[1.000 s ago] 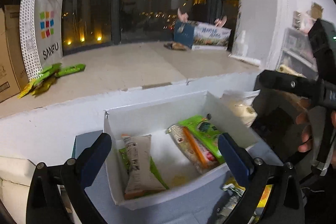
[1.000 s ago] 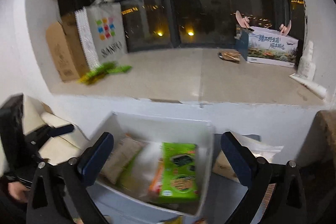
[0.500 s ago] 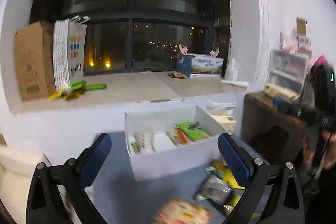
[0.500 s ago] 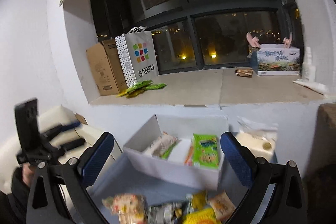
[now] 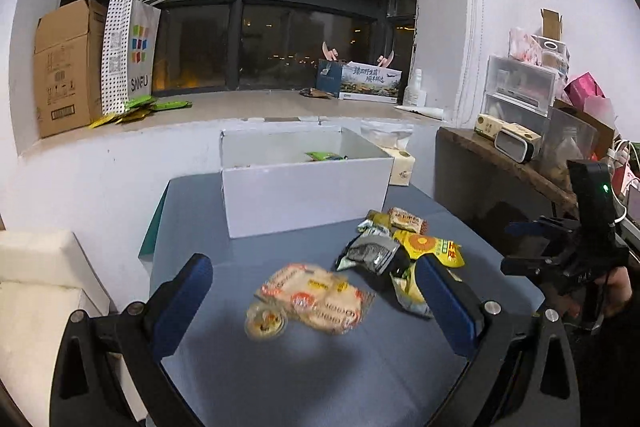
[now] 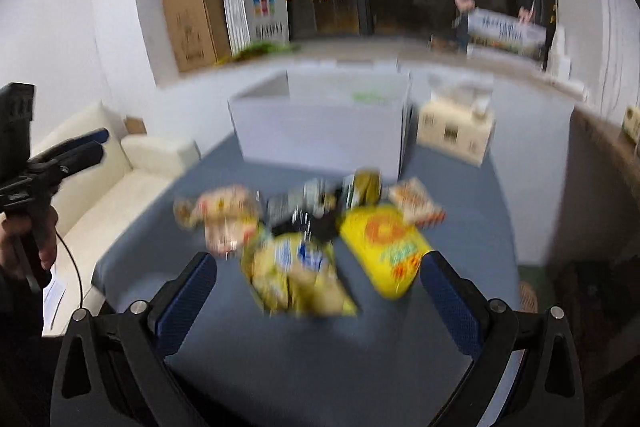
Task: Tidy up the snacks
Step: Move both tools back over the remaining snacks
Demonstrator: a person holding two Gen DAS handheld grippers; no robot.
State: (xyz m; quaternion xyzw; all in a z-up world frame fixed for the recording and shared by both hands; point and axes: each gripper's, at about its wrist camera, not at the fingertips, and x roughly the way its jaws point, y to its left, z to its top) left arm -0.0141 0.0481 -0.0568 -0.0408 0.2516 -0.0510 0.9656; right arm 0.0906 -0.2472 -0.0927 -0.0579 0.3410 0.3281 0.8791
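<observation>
A white box (image 5: 304, 187) stands at the back of the blue-grey table (image 5: 280, 367) with a green snack packet (image 5: 326, 157) showing inside. Loose snacks lie in front of it: an orange-and-white pack (image 5: 316, 297), a grey pouch (image 5: 370, 251), a yellow bag (image 5: 430, 247) and a small orange bar (image 5: 408, 219). My left gripper (image 5: 316, 301) is open and empty, hovering over the orange-and-white pack. My right gripper (image 6: 318, 293) is open and empty above a yellow-green bag (image 6: 296, 275) and the yellow bag (image 6: 384, 249). The right wrist view is blurred.
A window ledge (image 5: 240, 107) behind the box holds a cardboard carton (image 5: 64, 67), a SANFU paper bag (image 5: 130, 53), green packets (image 5: 140, 107) and a printed box (image 5: 360, 79). A tissue box (image 5: 400, 167) stands right of the white box. A cream sofa (image 6: 104, 179) stands left; a cluttered shelf (image 5: 520, 131) right.
Both grippers have pulled back and up from over the white box. The loose snacks in front of the box have come into view below them. Both stay open.
</observation>
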